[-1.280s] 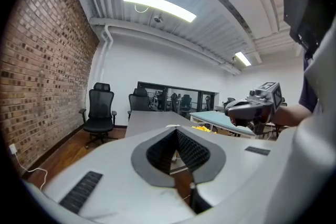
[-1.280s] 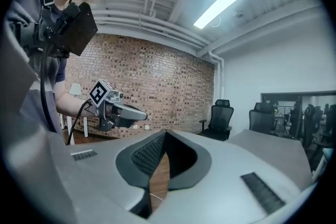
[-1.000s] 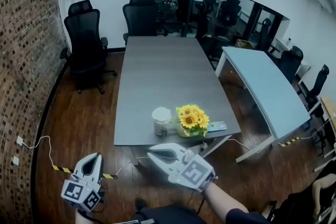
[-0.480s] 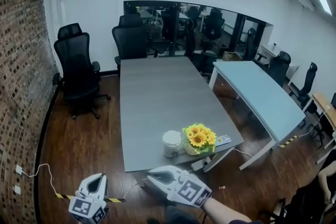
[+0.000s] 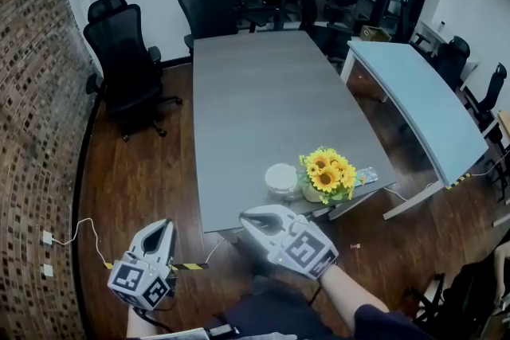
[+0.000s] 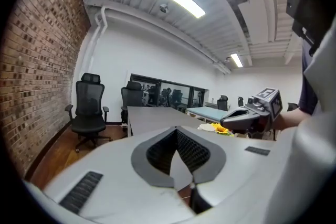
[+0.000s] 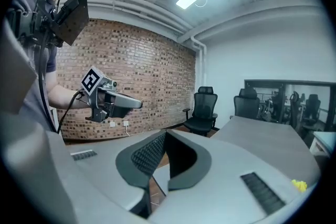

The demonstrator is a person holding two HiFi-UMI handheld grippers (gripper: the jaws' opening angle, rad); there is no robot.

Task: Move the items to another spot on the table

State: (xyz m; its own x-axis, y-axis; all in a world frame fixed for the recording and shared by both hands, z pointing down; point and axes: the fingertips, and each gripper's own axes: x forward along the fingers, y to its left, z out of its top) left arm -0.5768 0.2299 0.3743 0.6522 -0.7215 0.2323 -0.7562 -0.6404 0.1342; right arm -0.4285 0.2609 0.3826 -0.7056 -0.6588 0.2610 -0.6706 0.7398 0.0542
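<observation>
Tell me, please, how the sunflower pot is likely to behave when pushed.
The sunflower pot looks top-heavy: wide blooms over a small base, so a high push may tip it. It stands near the table's edge, so it could slide off.

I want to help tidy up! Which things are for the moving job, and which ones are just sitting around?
For the job: white-lidded cup, sunflowers, flat packet, all on the grey table.

Just sitting around: black chairs, pale blue table, brick wall.
</observation>
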